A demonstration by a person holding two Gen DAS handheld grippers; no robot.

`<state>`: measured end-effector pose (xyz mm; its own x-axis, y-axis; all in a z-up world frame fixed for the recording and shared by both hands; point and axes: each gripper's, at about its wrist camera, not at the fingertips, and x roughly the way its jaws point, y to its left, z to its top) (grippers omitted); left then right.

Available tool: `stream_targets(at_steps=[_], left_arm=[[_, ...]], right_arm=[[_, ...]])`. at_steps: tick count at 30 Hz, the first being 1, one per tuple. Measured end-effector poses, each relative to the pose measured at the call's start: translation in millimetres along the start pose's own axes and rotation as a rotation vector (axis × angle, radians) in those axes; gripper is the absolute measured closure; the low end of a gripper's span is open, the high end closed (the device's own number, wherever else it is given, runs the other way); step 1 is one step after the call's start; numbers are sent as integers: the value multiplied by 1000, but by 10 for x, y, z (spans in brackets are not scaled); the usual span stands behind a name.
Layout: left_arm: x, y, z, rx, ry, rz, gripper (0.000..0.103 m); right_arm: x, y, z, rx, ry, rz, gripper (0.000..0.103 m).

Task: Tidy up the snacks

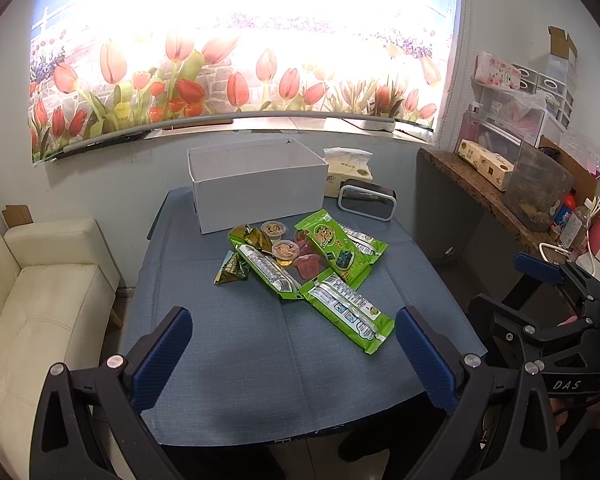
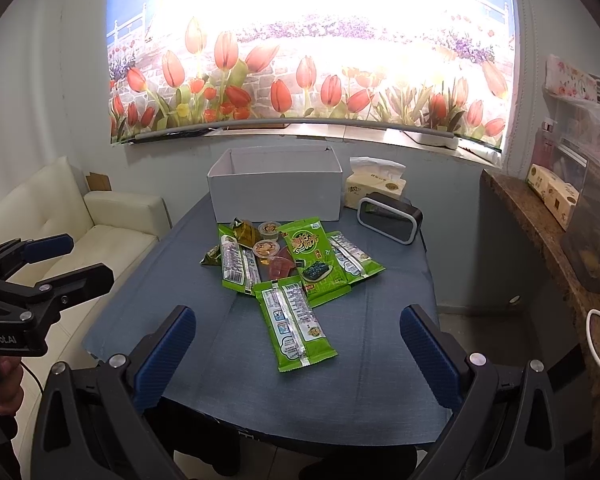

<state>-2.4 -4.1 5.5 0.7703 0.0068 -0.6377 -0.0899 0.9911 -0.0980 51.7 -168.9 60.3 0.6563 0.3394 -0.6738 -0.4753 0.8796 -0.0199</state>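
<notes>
A pile of snacks lies mid-table: several green seaweed packets (image 1: 350,311) (image 2: 298,326), small jelly cups (image 1: 275,229) (image 2: 266,247), red jelly cups (image 1: 309,266) and green-gold triangular packs (image 1: 230,269) (image 2: 211,257). An open white box (image 1: 256,184) (image 2: 278,186) stands behind the pile. My left gripper (image 1: 294,354) is open and empty above the table's near edge. My right gripper (image 2: 298,354) is open and empty, short of the nearest green packet. Each gripper shows in the other's view, the right one (image 1: 540,280) and the left one (image 2: 60,264).
A blue cloth covers the table (image 1: 236,344) (image 2: 380,340). A tissue pack (image 1: 348,170) (image 2: 376,182) and a small black clock (image 1: 366,200) (image 2: 390,216) stand right of the box. A cream sofa (image 1: 48,312) is at left. A cluttered stone counter (image 1: 500,192) is at right.
</notes>
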Motion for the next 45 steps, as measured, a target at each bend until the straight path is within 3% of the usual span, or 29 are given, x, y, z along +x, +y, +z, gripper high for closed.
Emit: stream_targets(at_steps=[45], left_arm=[[90, 57, -32, -18, 33, -13, 0]], right_arm=[[196, 20, -41, -15, 60, 11, 0]])
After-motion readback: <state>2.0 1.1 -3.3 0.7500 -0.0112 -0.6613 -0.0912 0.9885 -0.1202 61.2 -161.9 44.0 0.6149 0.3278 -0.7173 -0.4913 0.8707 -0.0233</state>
